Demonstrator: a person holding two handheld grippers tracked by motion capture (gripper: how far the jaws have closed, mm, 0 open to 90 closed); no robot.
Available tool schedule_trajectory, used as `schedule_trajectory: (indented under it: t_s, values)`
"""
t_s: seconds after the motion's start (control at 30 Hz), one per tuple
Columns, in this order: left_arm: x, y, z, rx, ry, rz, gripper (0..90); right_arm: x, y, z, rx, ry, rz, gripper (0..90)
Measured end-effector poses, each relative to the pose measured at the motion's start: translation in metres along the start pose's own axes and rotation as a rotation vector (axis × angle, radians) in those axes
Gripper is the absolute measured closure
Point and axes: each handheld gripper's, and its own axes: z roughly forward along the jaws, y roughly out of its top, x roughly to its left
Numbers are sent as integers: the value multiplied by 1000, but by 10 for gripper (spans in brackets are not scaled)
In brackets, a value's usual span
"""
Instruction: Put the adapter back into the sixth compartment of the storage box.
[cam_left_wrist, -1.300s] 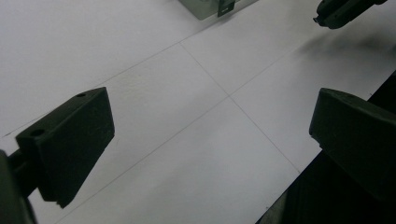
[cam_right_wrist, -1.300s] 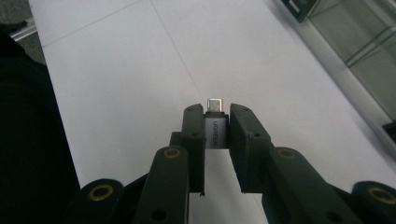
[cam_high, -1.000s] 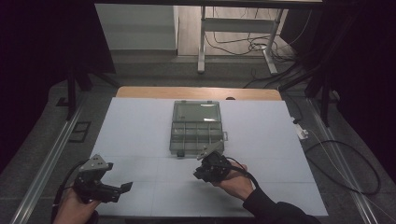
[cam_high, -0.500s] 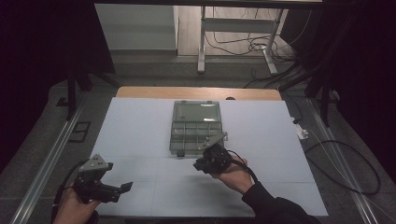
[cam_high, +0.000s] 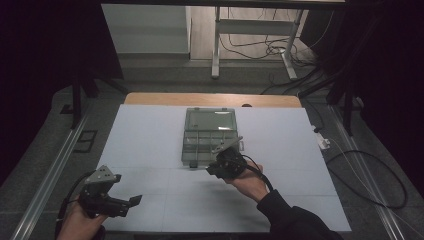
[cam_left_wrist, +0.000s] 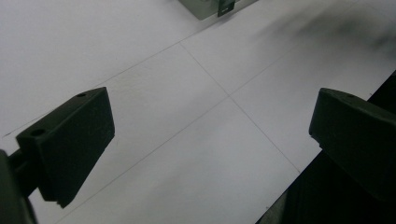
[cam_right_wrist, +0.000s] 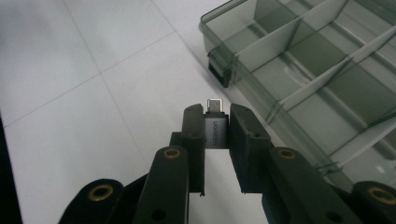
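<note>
two grippers | right gripper (cam_right_wrist: 216, 122) fingers clamp adapter (cam_right_wrist: 215, 130) beside organizer box (cam_high: 210, 136) corner | left gripper (cam_high: 107, 197) fingers wide, empty

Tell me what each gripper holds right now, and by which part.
The right gripper clamps a small grey metal USB adapter by its two flat sides, plug tip pointing out past the jaws. The left gripper is open and holds nothing.

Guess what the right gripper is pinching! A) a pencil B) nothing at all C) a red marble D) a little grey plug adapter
D: in the right gripper view the right gripper is shut on a small grey adapter with a metal plug tip, beside the open clear divided box.
</note>
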Motion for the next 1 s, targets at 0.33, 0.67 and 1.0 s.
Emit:
schedule_trajectory:
  t_s: [0.33,0.67,1.0]
  values:
    - [0,0,0,-2,-2,-2,6,-7,8,7,-9,-20,8,755]
    - [1,0,-1,-3,-3,-3,7,-15,16,13,-29,-35,27,755]
    - [1,0,-1,-6,-7,-6,7,-24,24,19,-42,-51,44,755]
